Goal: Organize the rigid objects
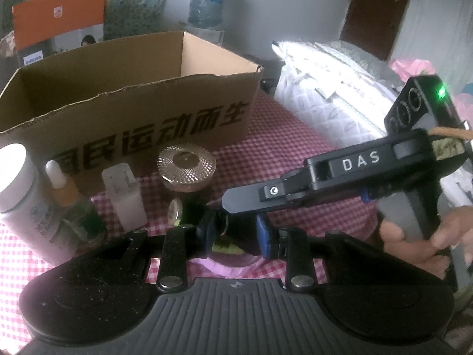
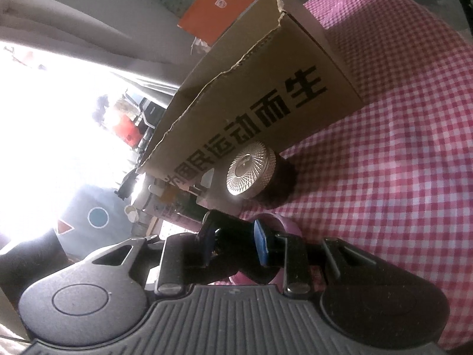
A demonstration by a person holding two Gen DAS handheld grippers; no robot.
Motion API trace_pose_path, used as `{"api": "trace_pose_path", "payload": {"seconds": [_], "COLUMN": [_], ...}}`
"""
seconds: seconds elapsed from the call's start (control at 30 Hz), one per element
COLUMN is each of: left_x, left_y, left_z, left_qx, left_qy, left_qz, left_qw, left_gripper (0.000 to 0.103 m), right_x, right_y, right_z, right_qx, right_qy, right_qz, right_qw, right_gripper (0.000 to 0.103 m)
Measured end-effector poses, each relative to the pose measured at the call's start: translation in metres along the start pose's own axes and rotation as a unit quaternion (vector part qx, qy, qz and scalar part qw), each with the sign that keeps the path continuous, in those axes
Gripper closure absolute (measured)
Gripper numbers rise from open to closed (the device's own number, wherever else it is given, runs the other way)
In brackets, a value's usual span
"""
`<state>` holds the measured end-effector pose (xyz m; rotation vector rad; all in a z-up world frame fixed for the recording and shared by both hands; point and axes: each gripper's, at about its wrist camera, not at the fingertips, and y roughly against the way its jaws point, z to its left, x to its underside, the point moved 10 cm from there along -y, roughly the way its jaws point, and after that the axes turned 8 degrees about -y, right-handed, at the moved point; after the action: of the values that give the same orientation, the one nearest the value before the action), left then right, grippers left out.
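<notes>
An open cardboard box (image 1: 142,109) stands on the pink checked tablecloth. In front of it stand a white jar (image 1: 20,183), a dropper bottle (image 1: 66,198), a small white container (image 1: 125,198) and a jar with a patterned metal lid (image 1: 186,168). My left gripper (image 1: 235,236) is low over the cloth, its jaws part open around a small dark object with a round gold end (image 1: 177,211). My right gripper (image 2: 235,244) comes in from the right, tilted on its side, closed on a dark object (image 2: 227,248) beside a pink round thing (image 2: 266,254). The box (image 2: 266,88) and metal-lidded jar (image 2: 251,171) show ahead.
A white quilted bundle (image 1: 334,94) lies at the right behind the box. An orange box (image 1: 59,14) and a water bottle (image 1: 207,3) stand at the back. The checked cloth (image 2: 399,148) stretches to the right of the box.
</notes>
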<state>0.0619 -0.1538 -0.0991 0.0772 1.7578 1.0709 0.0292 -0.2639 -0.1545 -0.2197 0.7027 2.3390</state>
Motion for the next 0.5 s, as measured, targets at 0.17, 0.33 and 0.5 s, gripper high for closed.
{"api": "trace_pose_path", "payload": {"seconds": [0.17,0.33,0.5], "left_x": [0.002,-0.001,-0.001], "left_y": [0.001,0.001,-0.002], "left_z": [0.001,0.001,0.001], "left_qx": [0.022,0.062,0.051], "left_qy": [0.021,0.068,0.065], "left_qz": [-0.004,-0.015,-0.013], "left_qw": [0.9995,0.9957,0.9965], "left_gripper": [0.075,0.074,0.074], "right_x": [0.000,-0.003,-0.004], "right_y": [0.002,0.009,0.016], "right_z": [-0.002,-0.011,-0.021], "right_qx": [-0.005,-0.024,-0.040], "right_qy": [-0.007,-0.035,-0.067], "right_qz": [-0.004,-0.013,-0.023], "right_qw": [1.000,0.999,0.997], "right_gripper": [0.072,0.067,0.063]}}
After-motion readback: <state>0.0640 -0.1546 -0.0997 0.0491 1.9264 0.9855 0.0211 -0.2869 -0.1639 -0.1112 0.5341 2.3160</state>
